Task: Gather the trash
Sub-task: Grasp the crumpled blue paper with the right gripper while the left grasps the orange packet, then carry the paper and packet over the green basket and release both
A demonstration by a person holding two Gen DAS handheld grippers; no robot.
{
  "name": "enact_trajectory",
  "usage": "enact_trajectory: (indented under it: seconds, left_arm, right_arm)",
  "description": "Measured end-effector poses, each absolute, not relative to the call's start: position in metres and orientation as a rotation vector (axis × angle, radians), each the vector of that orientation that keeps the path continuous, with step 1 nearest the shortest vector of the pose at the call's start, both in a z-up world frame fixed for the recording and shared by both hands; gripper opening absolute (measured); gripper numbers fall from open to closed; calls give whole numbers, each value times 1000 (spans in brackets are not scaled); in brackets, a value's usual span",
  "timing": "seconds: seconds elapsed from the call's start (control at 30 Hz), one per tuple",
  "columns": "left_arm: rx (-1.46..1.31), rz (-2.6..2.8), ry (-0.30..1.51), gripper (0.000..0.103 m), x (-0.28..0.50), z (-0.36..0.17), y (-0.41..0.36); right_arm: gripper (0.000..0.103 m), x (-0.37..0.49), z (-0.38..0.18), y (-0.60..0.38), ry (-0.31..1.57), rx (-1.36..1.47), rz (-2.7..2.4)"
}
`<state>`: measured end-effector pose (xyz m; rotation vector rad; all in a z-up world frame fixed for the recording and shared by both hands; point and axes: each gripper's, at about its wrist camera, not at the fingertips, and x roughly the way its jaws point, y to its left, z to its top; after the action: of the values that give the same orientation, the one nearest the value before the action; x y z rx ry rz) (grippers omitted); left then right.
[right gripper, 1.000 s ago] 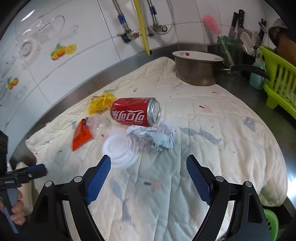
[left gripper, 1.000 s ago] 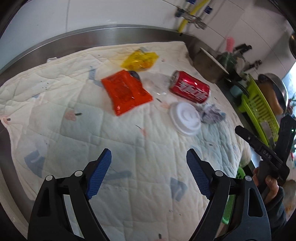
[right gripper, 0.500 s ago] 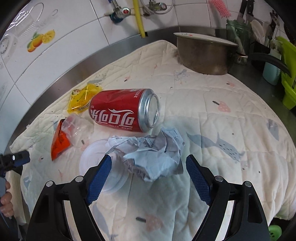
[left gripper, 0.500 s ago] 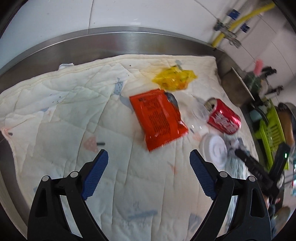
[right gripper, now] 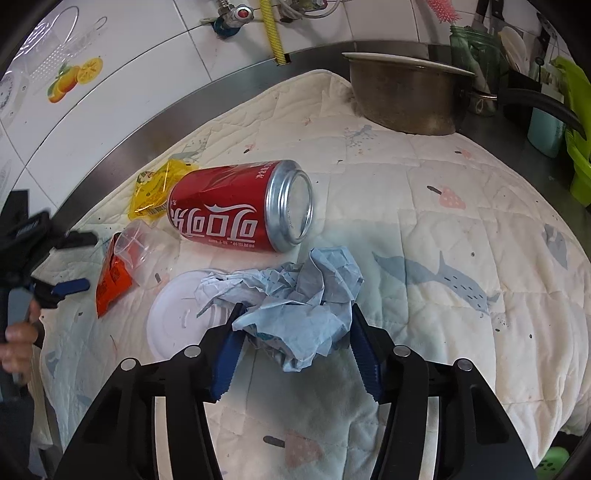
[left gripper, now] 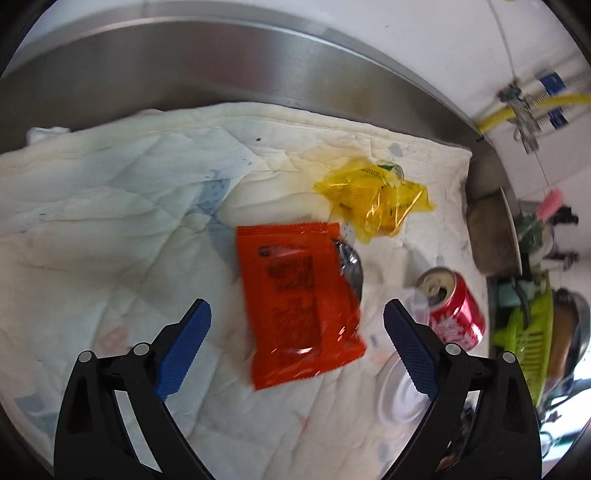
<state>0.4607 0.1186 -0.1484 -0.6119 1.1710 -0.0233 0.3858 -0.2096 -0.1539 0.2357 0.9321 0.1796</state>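
Note:
Trash lies on a quilted white cloth (left gripper: 110, 229). My left gripper (left gripper: 297, 349) is open, its blue pads on either side of an orange-red snack packet (left gripper: 299, 306). A crumpled yellow wrapper (left gripper: 373, 199) lies beyond it. A red cola can (right gripper: 240, 218) lies on its side, also in the left wrist view (left gripper: 452, 314). My right gripper (right gripper: 295, 354) is shut on a crumpled blue-grey paper (right gripper: 303, 306), which overlaps a white plastic lid (right gripper: 177, 317). A clear plastic cup (right gripper: 144, 251) lies beside the can.
A metal pot (right gripper: 402, 99) stands at the cloth's far right corner. A green dish rack (left gripper: 528, 332) and utensils sit past it. A steel counter rim (left gripper: 221, 66) and tiled wall with pipes (right gripper: 271, 29) border the back.
My left gripper moved forward over the orange packet. My right gripper advanced onto the crumpled paper and closed its fingers on it.

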Motion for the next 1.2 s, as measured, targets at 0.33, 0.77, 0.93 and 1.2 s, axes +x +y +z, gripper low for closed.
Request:
enact_trajectory:
  seconds: [0.33, 0.77, 0.93, 1.2]
  left_arm:
    - [-560, 69, 1252, 94, 487, -167, 100]
    - [-415, 145, 1299, 87, 503, -170, 80]
    - [-405, 165, 1287, 68, 497, -167, 85]
    - [-463, 107, 1255, 47, 470, -154, 105]
  right_arm:
    - [53, 379, -153, -208, 928, 222, 191]
    - [51, 357, -143, -205, 907, 229, 202]
    - [51, 338, -133, -204, 886, 231, 208]
    - [52, 288, -110, -209, 844, 235, 209]
